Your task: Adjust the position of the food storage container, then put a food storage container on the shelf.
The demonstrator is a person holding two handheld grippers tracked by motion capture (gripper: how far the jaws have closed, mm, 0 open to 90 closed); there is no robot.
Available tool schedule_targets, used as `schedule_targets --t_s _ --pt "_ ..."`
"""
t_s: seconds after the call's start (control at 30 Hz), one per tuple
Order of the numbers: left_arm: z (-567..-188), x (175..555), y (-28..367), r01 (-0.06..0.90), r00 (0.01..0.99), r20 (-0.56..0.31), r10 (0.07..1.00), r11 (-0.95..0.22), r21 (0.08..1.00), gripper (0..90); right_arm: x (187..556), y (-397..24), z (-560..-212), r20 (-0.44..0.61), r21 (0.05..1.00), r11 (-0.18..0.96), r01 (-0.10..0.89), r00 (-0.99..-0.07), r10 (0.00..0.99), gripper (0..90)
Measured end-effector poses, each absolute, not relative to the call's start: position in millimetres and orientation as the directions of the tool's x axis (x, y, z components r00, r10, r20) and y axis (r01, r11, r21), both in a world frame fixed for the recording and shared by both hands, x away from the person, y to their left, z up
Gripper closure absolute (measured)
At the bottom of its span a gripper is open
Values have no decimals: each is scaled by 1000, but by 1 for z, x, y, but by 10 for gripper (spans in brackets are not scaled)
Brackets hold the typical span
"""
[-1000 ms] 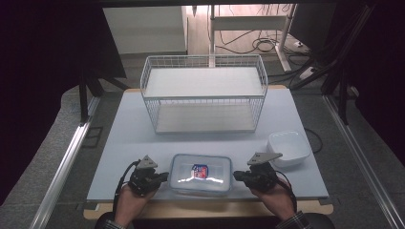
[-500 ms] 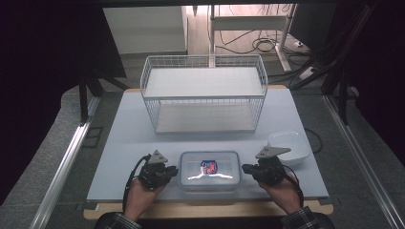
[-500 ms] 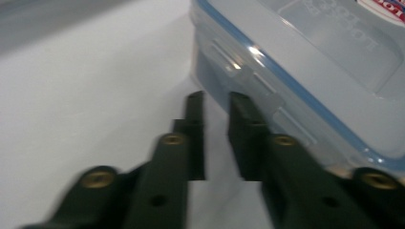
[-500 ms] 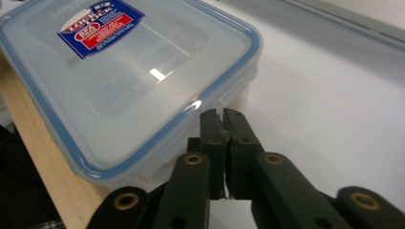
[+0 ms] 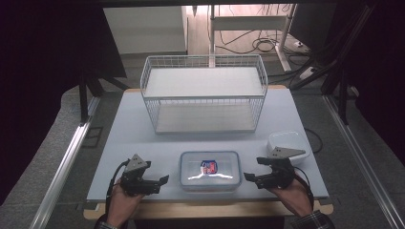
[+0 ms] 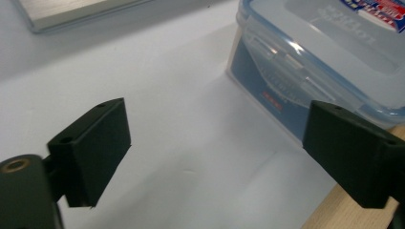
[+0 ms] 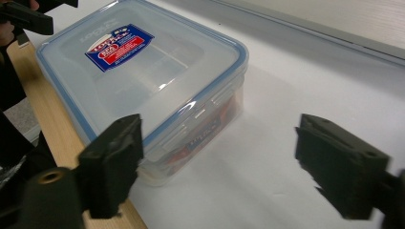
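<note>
A clear lidded plastic container [image 5: 210, 170] with a blue seal and a red-and-blue label sits near the table's front edge. My left gripper [image 5: 161, 184] is a short way off its left end. My right gripper [image 5: 253, 169] is just off its right end. The jaws of both have just been opening and now stand wide apart with nothing between them. In the left gripper view the left gripper [image 6: 219, 152] is open over bare table, with the container [image 6: 334, 47] ahead at the right. In the right gripper view the right gripper [image 7: 229, 167] is open, with the container [image 7: 143, 71] ahead at the left.
A white wire basket rack [image 5: 205, 95] stands across the back of the white mat. A shallow white dish [image 5: 288, 143] lies at the right, just behind my right hand. The wooden front edge of the table [image 5: 205, 210] runs under both hands.
Both grippers were shut at the container's ends; both have since opened and drawn outward, the left to the left and the right to the right. The container sits slightly further right.
</note>
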State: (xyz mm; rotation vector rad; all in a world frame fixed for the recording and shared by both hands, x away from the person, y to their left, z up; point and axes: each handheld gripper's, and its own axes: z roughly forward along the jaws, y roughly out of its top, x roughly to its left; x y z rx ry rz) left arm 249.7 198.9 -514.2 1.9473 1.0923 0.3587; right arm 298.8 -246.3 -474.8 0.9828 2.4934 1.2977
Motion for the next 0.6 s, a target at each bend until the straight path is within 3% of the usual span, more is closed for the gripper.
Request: schedule_targets --t_s 0.13,0.47,0.57,0.6 --pt "-516 250 195 528 600 -117 791 -282 801 50 297 -243 -476 139 780 414 468 -776 615 99" --pt "-503 250 186 562 624 -131 771 -325 761 64 296 -235 -471 150 790 389 474 -765 626 16" --pt "-500 251 183 564 637 -163 753 -311 765 67 296 -233 -469 150 778 401 483 -763 629 24" --pt "-498 252 180 568 645 -179 743 -309 763 76 296 -231 -468 143 770 410 489 -759 636 70"
